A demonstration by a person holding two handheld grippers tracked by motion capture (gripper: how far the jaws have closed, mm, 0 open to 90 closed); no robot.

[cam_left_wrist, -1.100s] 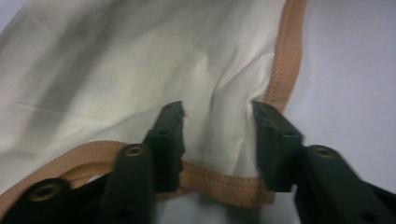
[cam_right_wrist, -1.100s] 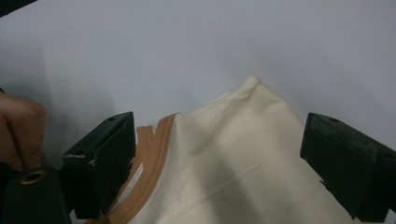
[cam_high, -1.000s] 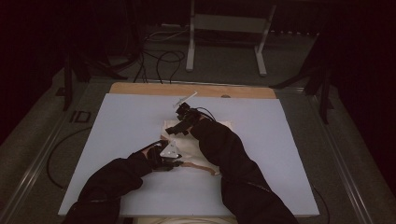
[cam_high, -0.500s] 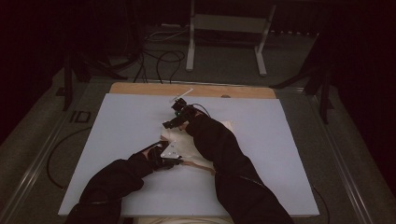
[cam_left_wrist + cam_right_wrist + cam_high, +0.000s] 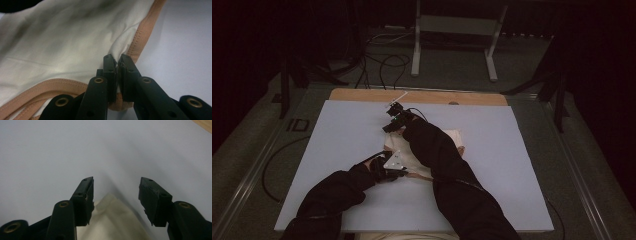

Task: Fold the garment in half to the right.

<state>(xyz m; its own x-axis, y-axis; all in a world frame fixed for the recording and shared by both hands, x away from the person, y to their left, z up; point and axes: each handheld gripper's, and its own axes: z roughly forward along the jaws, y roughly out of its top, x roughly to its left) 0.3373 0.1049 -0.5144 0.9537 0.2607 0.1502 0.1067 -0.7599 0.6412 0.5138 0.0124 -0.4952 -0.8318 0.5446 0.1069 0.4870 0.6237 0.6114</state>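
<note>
Left tongs (image 5: 117, 63) clamping the tan-trimmed hem of the cream garment (image 5: 62, 45), pinning it near the tabletop's (image 5: 337, 130) middle, toward the near edge. Garment lying flat, its far corner reaching toward the far edge. Right tongs (image 5: 116, 195) standing apart, jaws just closing around that cream corner (image 5: 110, 202), pads not yet pressing. Bare blue surface spreading wide to left, right and far edges.

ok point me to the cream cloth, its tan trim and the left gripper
cream cloth (image 5: 62, 42), left gripper view, on the plain fabric panel
tan trim (image 5: 143, 32), left gripper view, on the stitched edge band
left gripper (image 5: 117, 65), left gripper view, between its fingertips, shut on the cloth's edge
</note>
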